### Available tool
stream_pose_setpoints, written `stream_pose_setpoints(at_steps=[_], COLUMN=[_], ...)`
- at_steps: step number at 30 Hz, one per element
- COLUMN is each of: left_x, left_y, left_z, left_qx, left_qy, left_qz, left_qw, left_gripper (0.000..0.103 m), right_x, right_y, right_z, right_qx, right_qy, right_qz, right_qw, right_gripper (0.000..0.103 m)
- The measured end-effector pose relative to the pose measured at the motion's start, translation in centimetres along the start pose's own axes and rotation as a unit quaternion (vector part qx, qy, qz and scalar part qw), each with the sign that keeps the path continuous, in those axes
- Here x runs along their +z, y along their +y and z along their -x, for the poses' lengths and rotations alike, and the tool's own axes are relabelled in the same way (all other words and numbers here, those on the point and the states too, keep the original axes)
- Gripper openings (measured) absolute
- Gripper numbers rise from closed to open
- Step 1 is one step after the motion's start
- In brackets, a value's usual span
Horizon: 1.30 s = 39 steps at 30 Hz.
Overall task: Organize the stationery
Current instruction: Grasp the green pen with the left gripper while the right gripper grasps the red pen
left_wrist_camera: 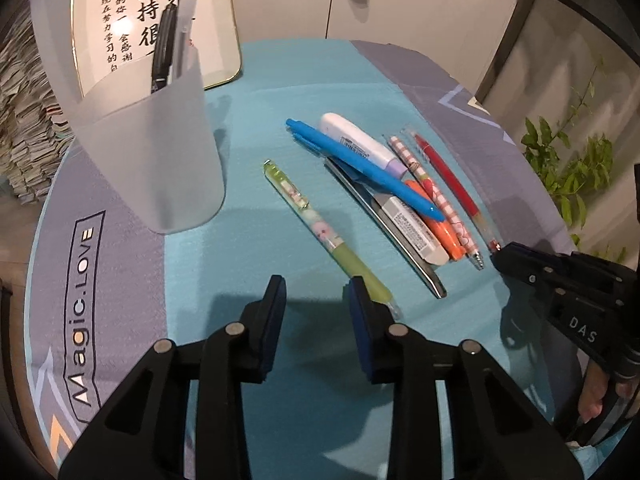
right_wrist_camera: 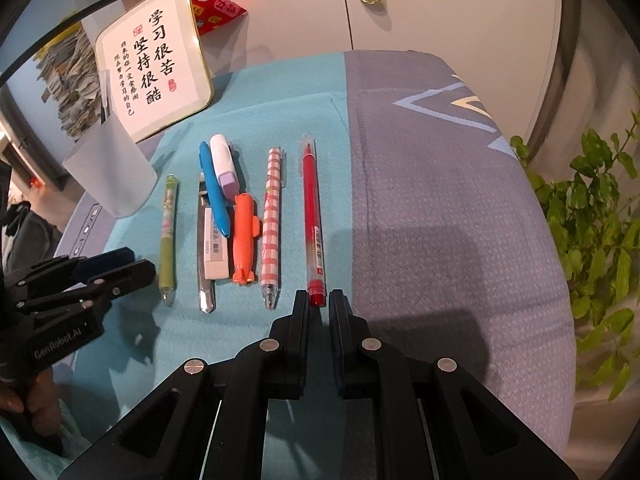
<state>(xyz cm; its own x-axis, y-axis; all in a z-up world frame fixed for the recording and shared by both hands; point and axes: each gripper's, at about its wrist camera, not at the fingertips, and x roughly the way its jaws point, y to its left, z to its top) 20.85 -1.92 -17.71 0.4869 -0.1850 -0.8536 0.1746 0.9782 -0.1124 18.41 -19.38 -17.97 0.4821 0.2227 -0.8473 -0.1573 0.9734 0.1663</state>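
Note:
On the teal cloth [left_wrist_camera: 240,248] lie a green pen [left_wrist_camera: 320,232] [right_wrist_camera: 168,232], a blue pen [left_wrist_camera: 360,164] [right_wrist_camera: 214,192], a white-and-purple marker [left_wrist_camera: 360,144], a white eraser [left_wrist_camera: 412,232], an orange pen [right_wrist_camera: 244,236], a pink checked pen [right_wrist_camera: 272,224] and a red pen [left_wrist_camera: 452,184] [right_wrist_camera: 312,216]. My left gripper [left_wrist_camera: 317,286] [right_wrist_camera: 130,264] is open over bare cloth, and the green pen's near end sits just outside its right finger. My right gripper [right_wrist_camera: 319,298] [left_wrist_camera: 499,254] is shut on the red pen's near end, with the pen resting on the cloth. A frosted cup [left_wrist_camera: 160,152] [right_wrist_camera: 112,168] holds black pens [left_wrist_camera: 164,48].
A framed calligraphy board [right_wrist_camera: 156,72] leans at the back behind the cup. A metal strip [left_wrist_camera: 400,248] lies under the eraser. A leafy plant [right_wrist_camera: 592,220] stands off the table's right edge, and a paper stack [left_wrist_camera: 24,120] on the left. Grey cloth [right_wrist_camera: 440,200] covers the table's right side.

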Motion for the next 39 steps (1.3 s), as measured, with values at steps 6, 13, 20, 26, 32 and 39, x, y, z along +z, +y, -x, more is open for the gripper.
stream_pose_setpoints(at_steps=[6, 13, 20, 26, 32, 39], left_x=[0.7, 0.9, -0.2, -1.7, -3.4, -4.4], left_y=[-0.7, -1.6, -1.7, -0.8, 0.3, 0.7], left_z=[-0.1, -1.3, -0.7, 0.7, 1.8, 2.5], left_qx=[-0.015, -0.001, -0.007, -0.004, -0.004, -0.004], left_qy=[0.000, 0.004, 0.008, 0.006, 0.011, 0.013], left_qz=[0.012, -0.004, -0.037, -0.044, -0.037, -0.037], left_qw=[0.9998, 1.0000, 0.9993, 0.9990, 0.9992, 0.9992], left_gripper=[0.031, 0.017, 0.009, 0.008, 0.008, 0.008], right_x=[-0.1, -0.2, -0.3, -0.8, 0.1, 2.3], right_y=[-0.1, -0.1, -0.2, -0.2, 0.2, 0.7], right_z=[0.1, 0.1, 0.5, 1.4, 1.0, -1.5], right_qx=[0.003, 0.008, 0.010, 0.018, 0.011, -0.001], right_qy=[0.000, -0.001, -0.005, -0.006, -0.012, 0.006], right_qz=[0.000, 0.002, -0.004, 0.004, 0.023, 0.032], right_qw=[1.000, 1.000, 1.000, 1.000, 1.000, 0.999], right_gripper=[0.011, 0.011, 0.007, 0.005, 0.008, 0.008])
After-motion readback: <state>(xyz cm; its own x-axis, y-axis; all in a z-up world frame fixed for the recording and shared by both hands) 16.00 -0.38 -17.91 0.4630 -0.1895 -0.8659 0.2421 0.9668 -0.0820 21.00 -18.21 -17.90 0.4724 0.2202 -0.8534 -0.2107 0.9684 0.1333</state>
